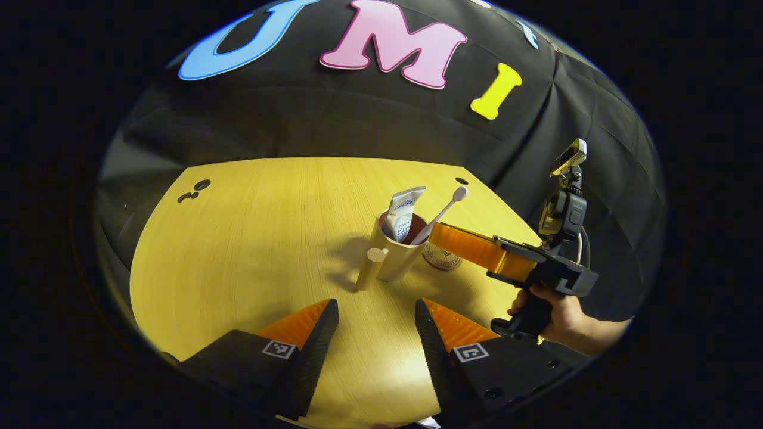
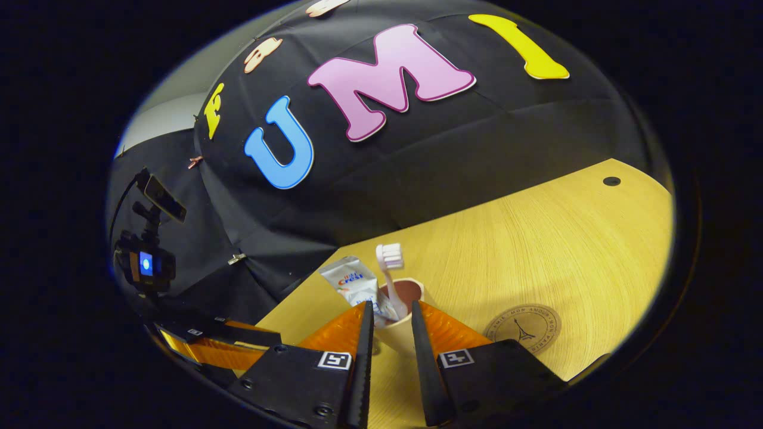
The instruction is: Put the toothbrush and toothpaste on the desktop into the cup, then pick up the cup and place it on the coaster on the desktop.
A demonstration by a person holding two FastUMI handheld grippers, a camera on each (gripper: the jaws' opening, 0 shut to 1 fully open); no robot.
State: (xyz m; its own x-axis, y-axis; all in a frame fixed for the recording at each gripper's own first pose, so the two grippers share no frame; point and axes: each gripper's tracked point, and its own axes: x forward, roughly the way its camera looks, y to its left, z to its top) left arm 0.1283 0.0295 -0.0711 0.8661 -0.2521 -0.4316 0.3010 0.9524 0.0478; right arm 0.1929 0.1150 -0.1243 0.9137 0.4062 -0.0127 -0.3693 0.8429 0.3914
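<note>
Left gripper (image 1: pixel 377 313) hangs with jaws apart and nothing between them, low over the desktop (image 1: pixel 238 238), short of the cup (image 1: pixel 396 253). Toothpaste (image 1: pixel 404 211) and toothbrush (image 1: pixel 444 210) stand inside the cup, so the loading looks done. Farther off, the right gripper (image 1: pixel 462 244), held in a hand (image 1: pixel 551 316), reaches the cup, with the coaster (image 1: pixel 441 259) just behind.

From the right gripper view, the right gripper (image 2: pixel 387 333) has its fingers closed against the cup's (image 2: pixel 398 325) sides. The coaster (image 2: pixel 523 328) lies near, on bare desktop (image 2: pixel 566 238); carrying the cup there remains, with nothing between.
</note>
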